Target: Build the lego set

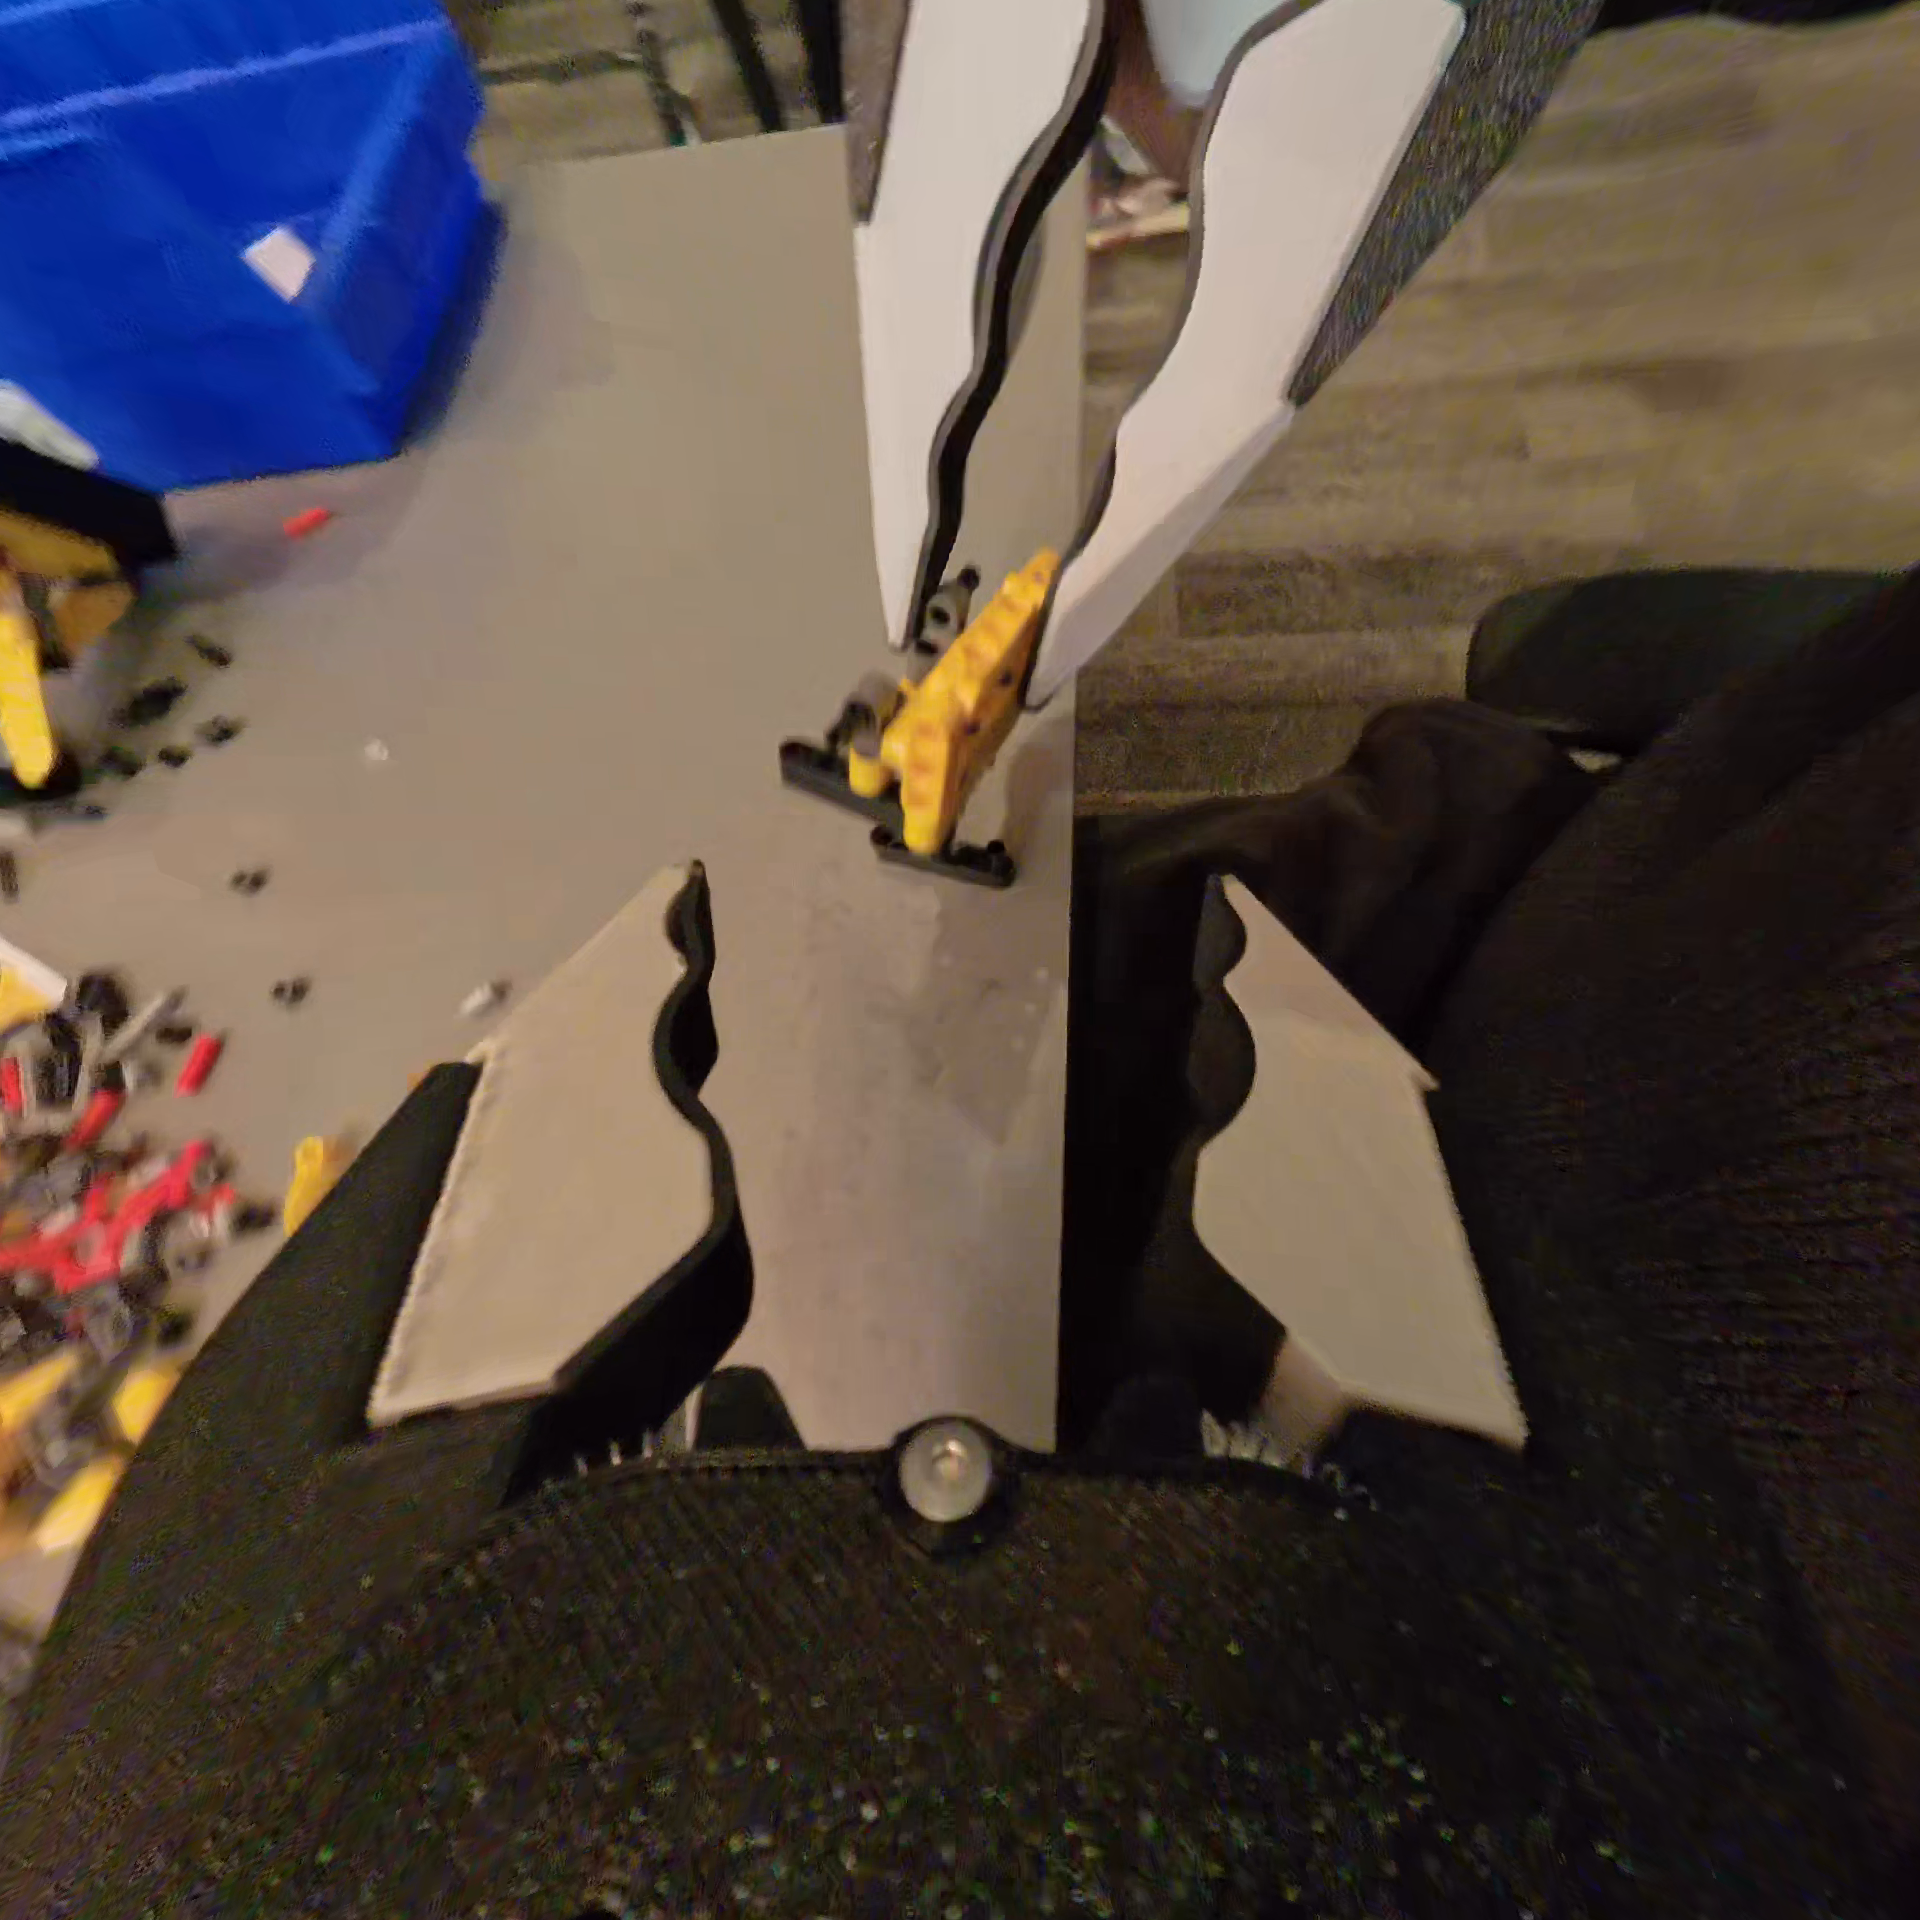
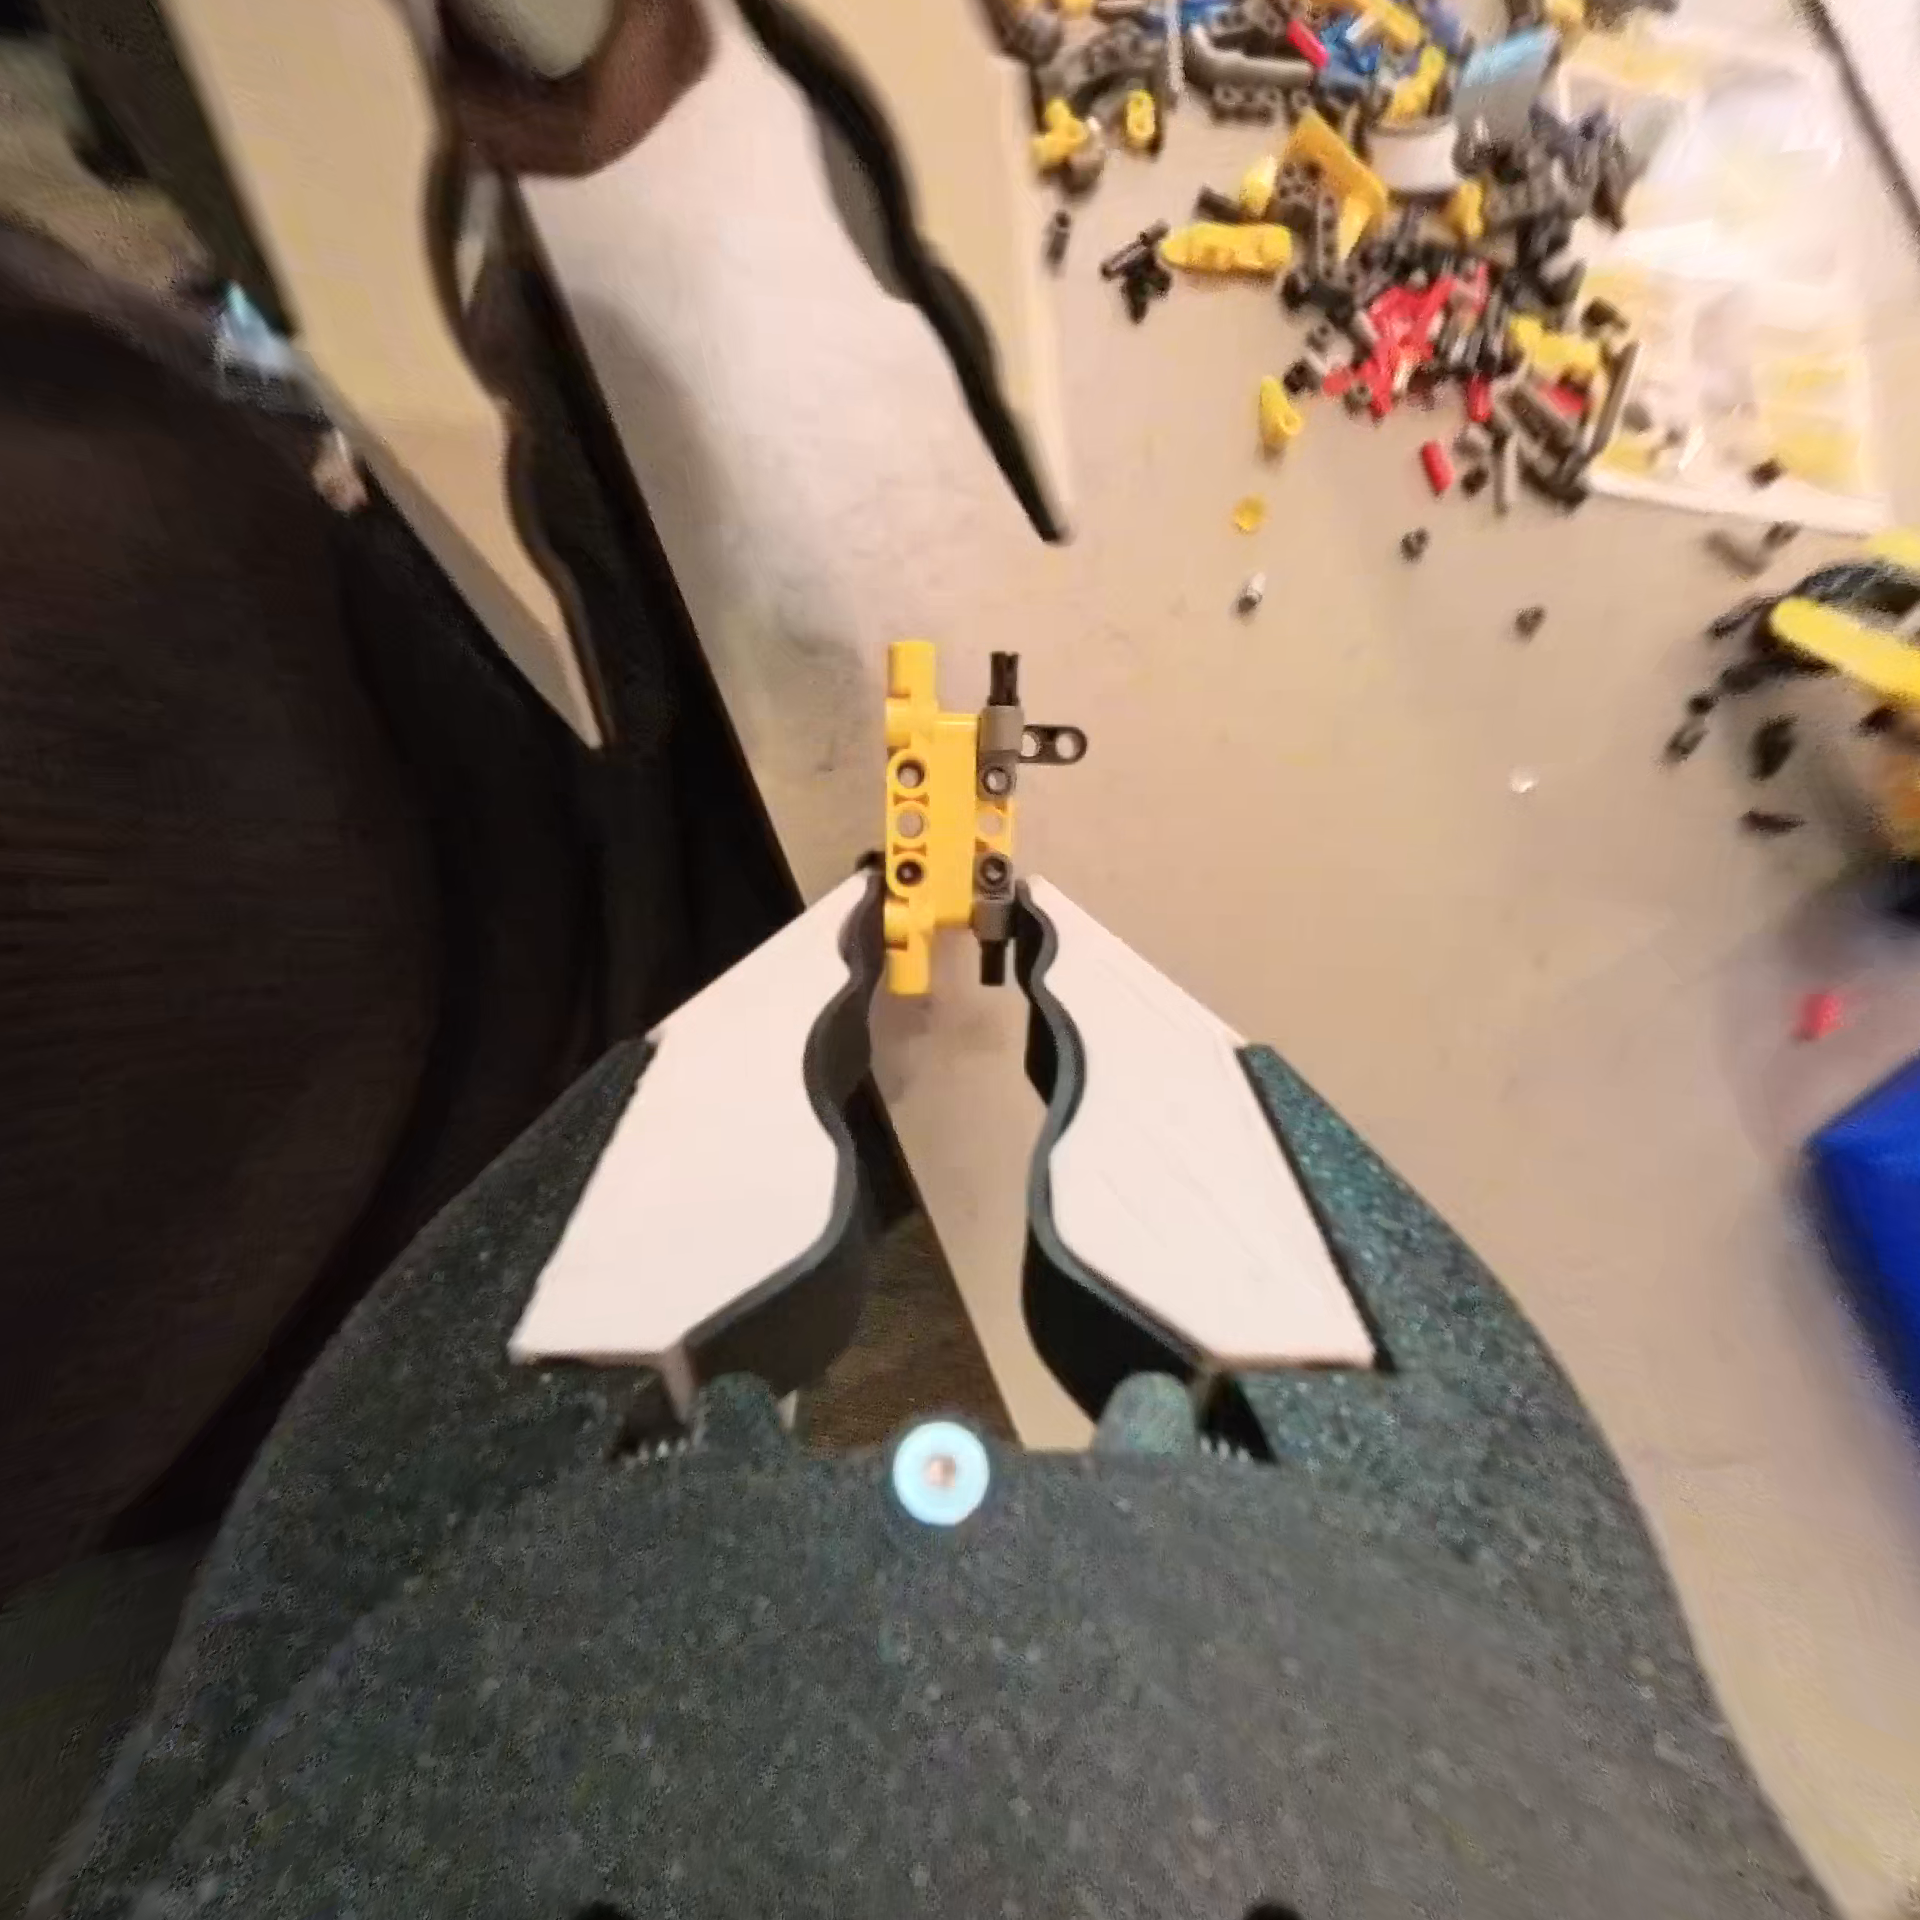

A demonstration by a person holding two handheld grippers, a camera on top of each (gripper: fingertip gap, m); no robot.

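Observation:
My right gripper [image 2: 945, 888] is shut on a small yellow building-brick assembly [image 2: 940, 821] with grey and black pins, and holds it by its near end. In the left wrist view the right gripper [image 1: 977, 665] comes down from the top, with the yellow assembly [image 1: 961, 717] tilted and its black beams touching the grey table [image 1: 623, 623] near the right edge. My left gripper [image 1: 956, 883] is open wide and empty, just short of the assembly. It also shows in the right wrist view [image 2: 826, 636], open, beyond the assembly.
A pile of loose yellow, red and black pieces [image 1: 94, 1226] lies at the left; it also shows in the right wrist view [image 2: 1455, 260]. A blue bin [image 1: 208, 239] stands at the back left. A partly built yellow model [image 2: 1829, 644] sits at the right. A person's dark clothing [image 1: 1558, 935] is beside the table edge. Some 5 cm of space lies between my two pairs of fingers. Left tips and right tips are each some 25 cm from the partly built yellow model [image 2: 1829, 644].

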